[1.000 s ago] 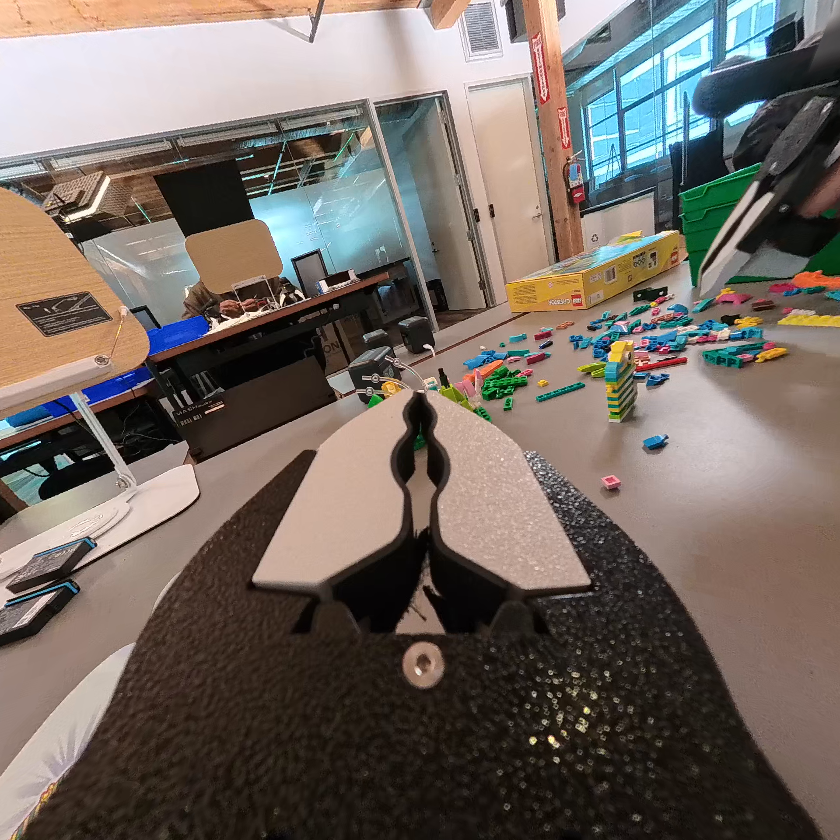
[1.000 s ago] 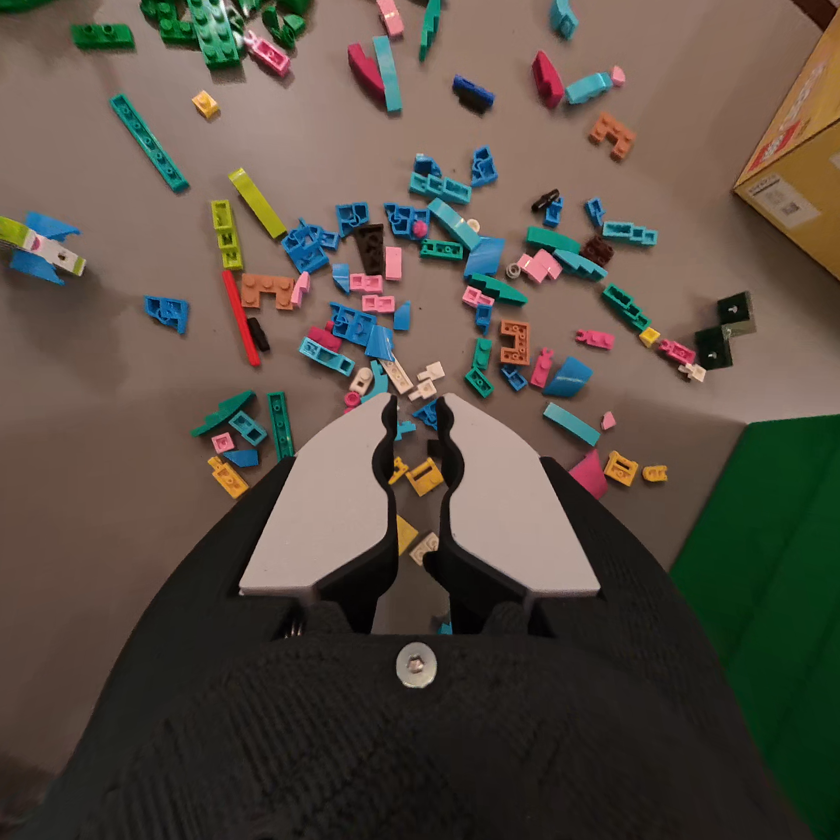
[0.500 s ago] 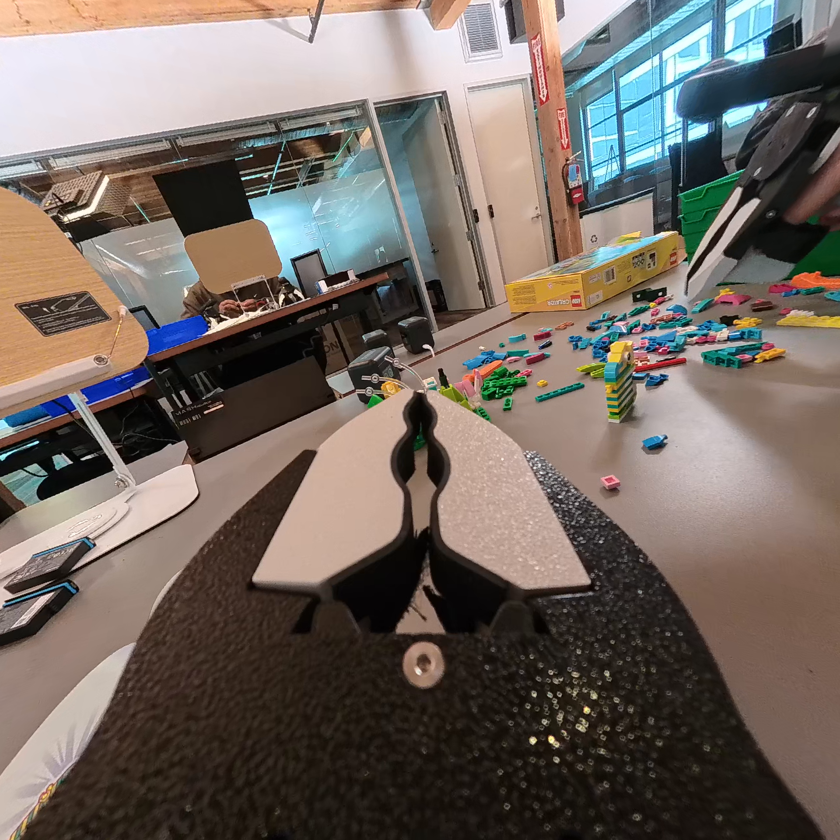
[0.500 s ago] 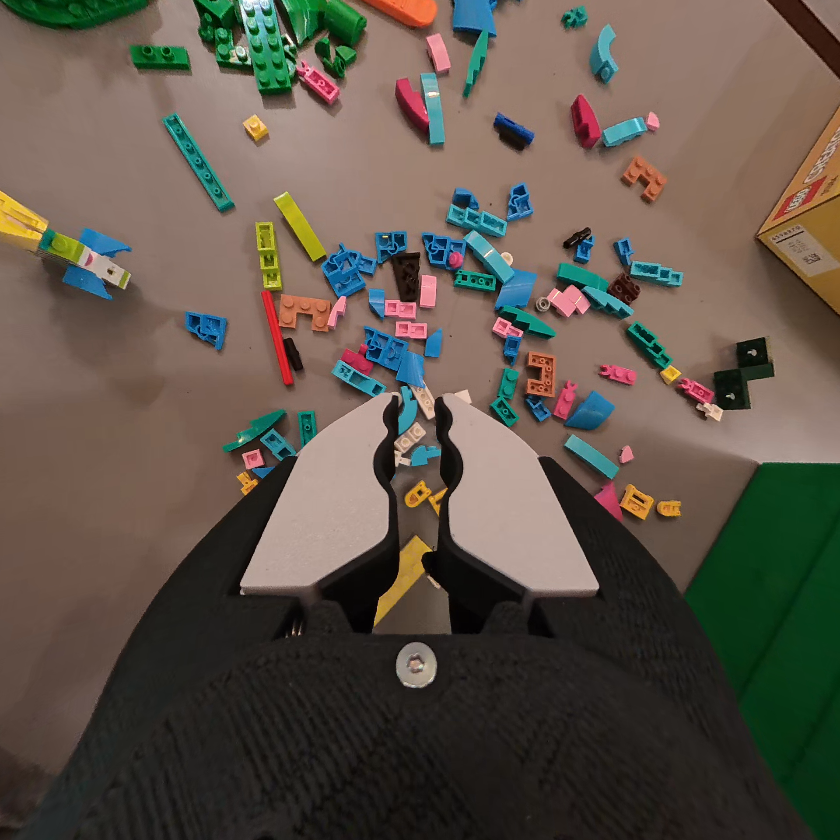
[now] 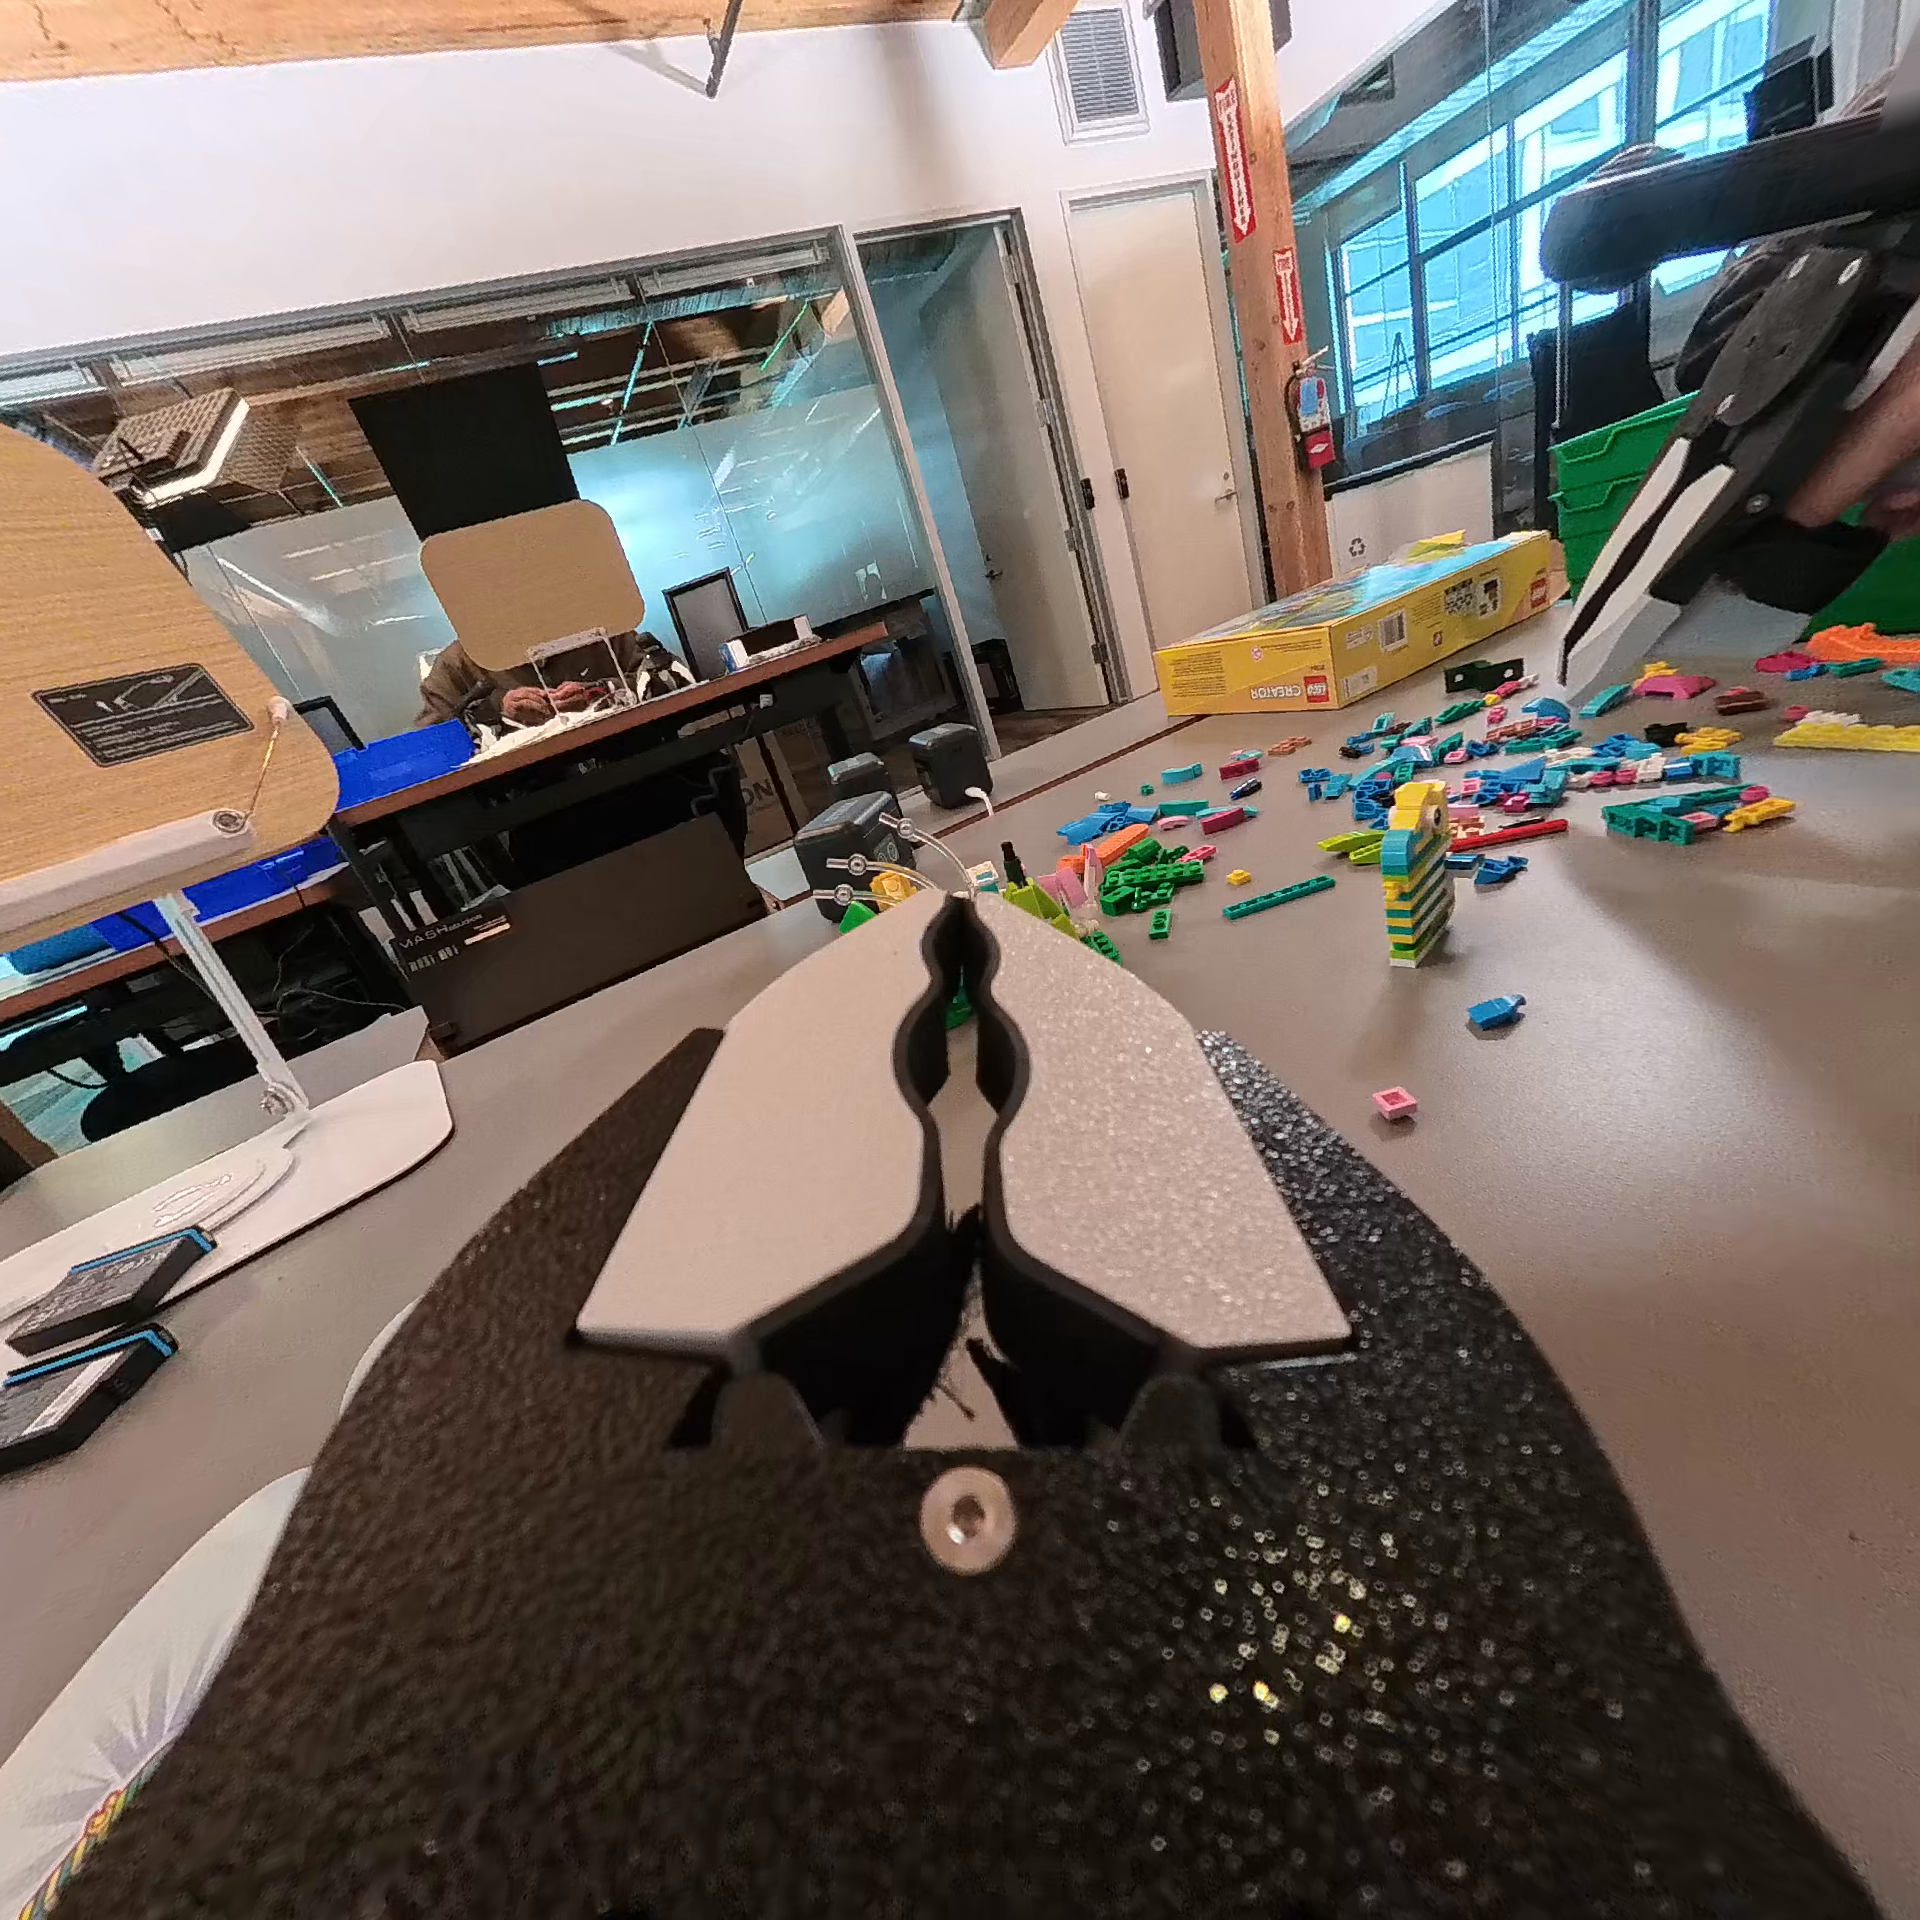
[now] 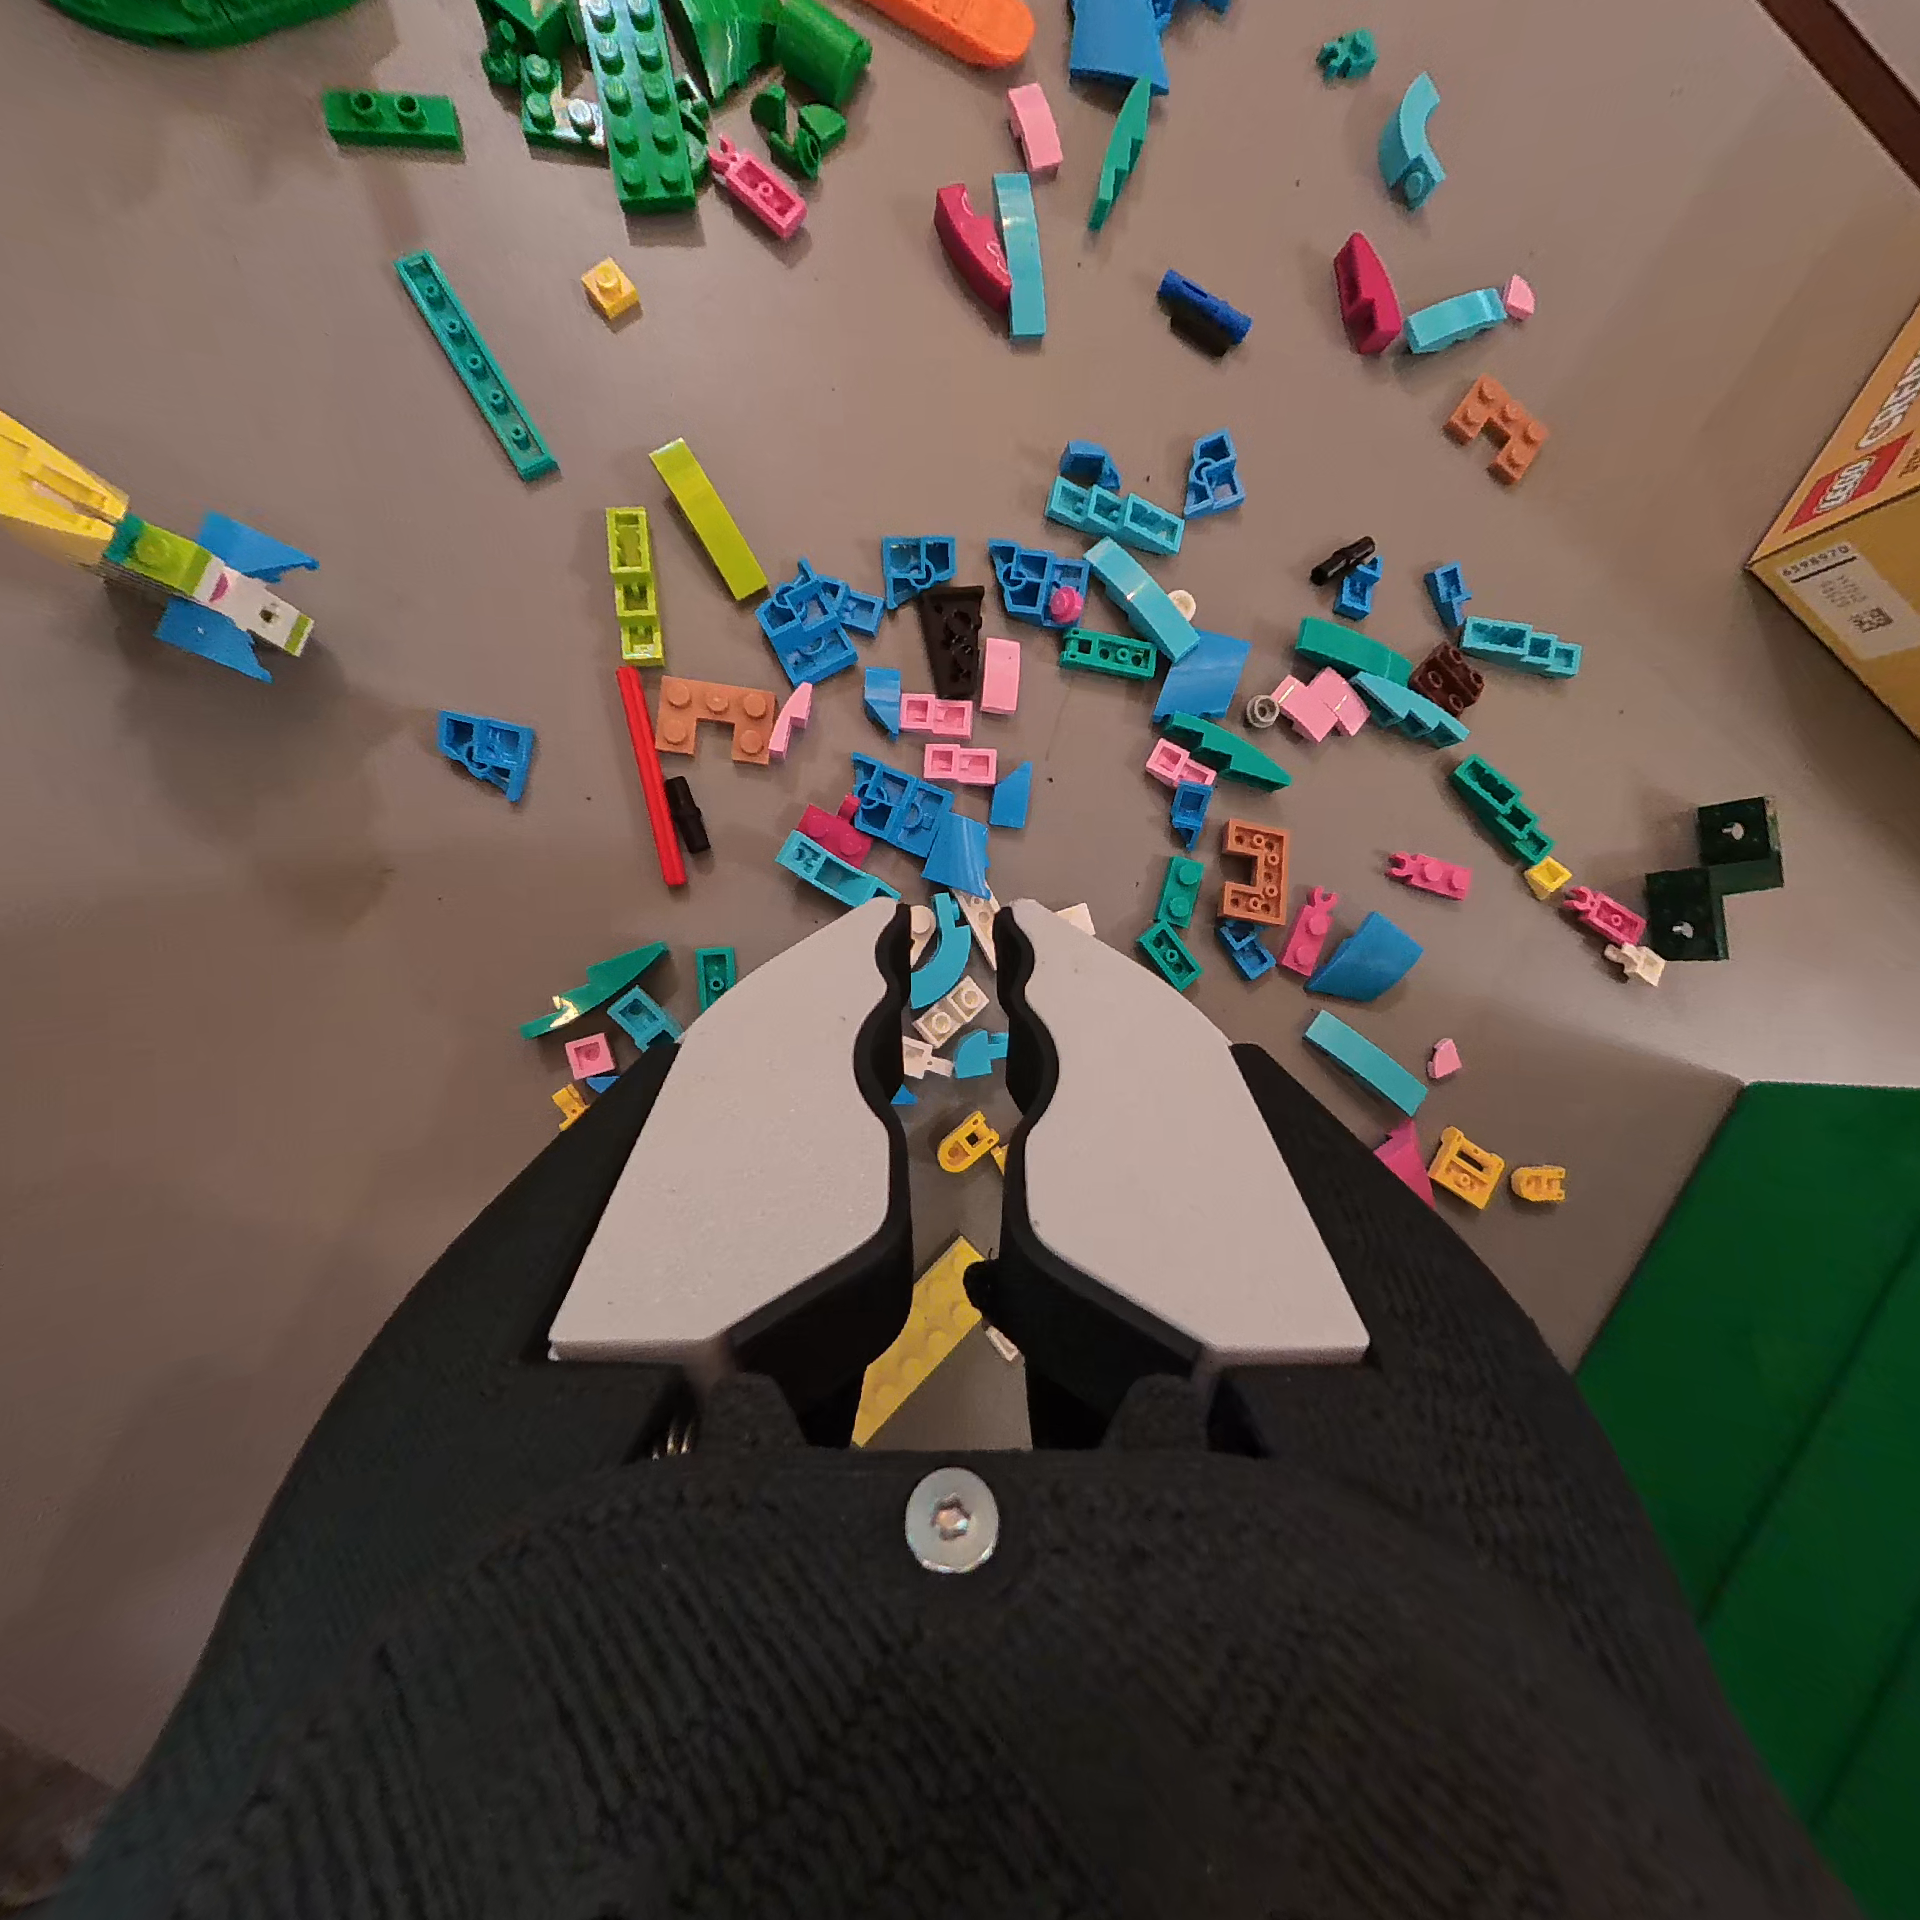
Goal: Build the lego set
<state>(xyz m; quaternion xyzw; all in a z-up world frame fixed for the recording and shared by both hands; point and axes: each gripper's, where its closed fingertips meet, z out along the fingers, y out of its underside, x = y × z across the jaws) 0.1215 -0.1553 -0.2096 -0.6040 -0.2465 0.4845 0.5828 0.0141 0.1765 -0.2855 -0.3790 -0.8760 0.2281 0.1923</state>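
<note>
Several loose Lego pieces [image 6: 935, 717] in blue, teal, pink, green and yellow lie scattered on the grey table [image 6: 260, 987]. A small striped yellow, green and blue model [image 5: 1418, 883] stands upright beside them; it also shows in the right wrist view [image 6: 187, 582]. My right gripper [image 6: 951, 920] hovers over the near edge of the pile, jaws a little apart and empty, with a yellow plate [image 6: 925, 1340] on the table beneath it. It shows at the far right of the left wrist view [image 5: 1621, 623]. My left gripper [image 5: 961, 914] is shut and empty, low over the table, left of the pile.
A yellow Lego box [image 5: 1361, 644] lies at the table's far edge. Green bins [image 5: 1600, 488] stand at the right. A white stand base [image 5: 343, 1132] and black packs [image 5: 94, 1288] sit at the left. A person works at a far desk. Across from one pair of fingers to the other is roughly 35 centimeters. It is some 10 centimeters from my right tips to the yellow plate [image 6: 925, 1340]. It is also in sight in the left wrist view [image 5: 1841, 736].
My right gripper has moved forward over the pile, so the pieces slid down in its view, and it has slowed. The left gripper has not moved.
</note>
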